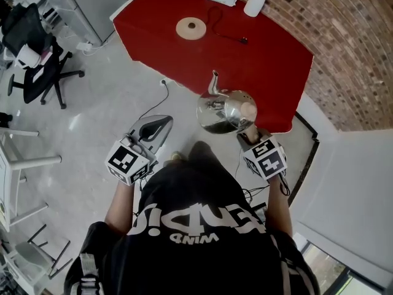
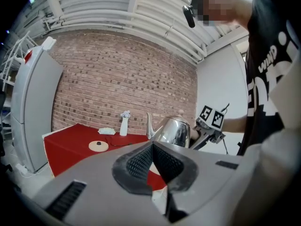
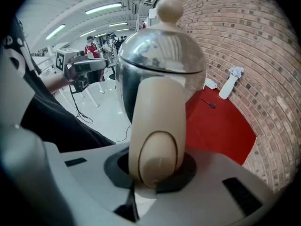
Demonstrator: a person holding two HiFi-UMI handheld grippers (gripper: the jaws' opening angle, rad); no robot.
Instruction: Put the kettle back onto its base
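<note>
While the kettle hangs from your right gripper, treat this as a carry and not yet a placement. In the head view it sits at the centre of the frame, in the air at the lower edge of the red table. Its spout points toward the top of the frame. The round base lies on the cloth at upper centre, well apart from it.

The right gripper view shows the jaws clamped on the cream handle near its end, with the steel body rising beyond them. Gripped so far from its weight, the kettle will probably want to swing or turn in the pads. Move it slowly and hold the wrist angle steady so the bottom stays level.

Bring the kettle up the frame until it is directly above the base, and only then lower it. Aim its underside at the small dark stud in the middle of the disc, and come down straight rather than sliding in from the side. A sideways nudge could push the light base across the cloth. Watch the black cable running to the right of the base, and keep the kettle from landing on it.

Your left gripper is at lower left with its jaws closed together and nothing between them. You could use it to steady the base's rim if the disc shifts. Release only when the kettle sits flat.
</note>
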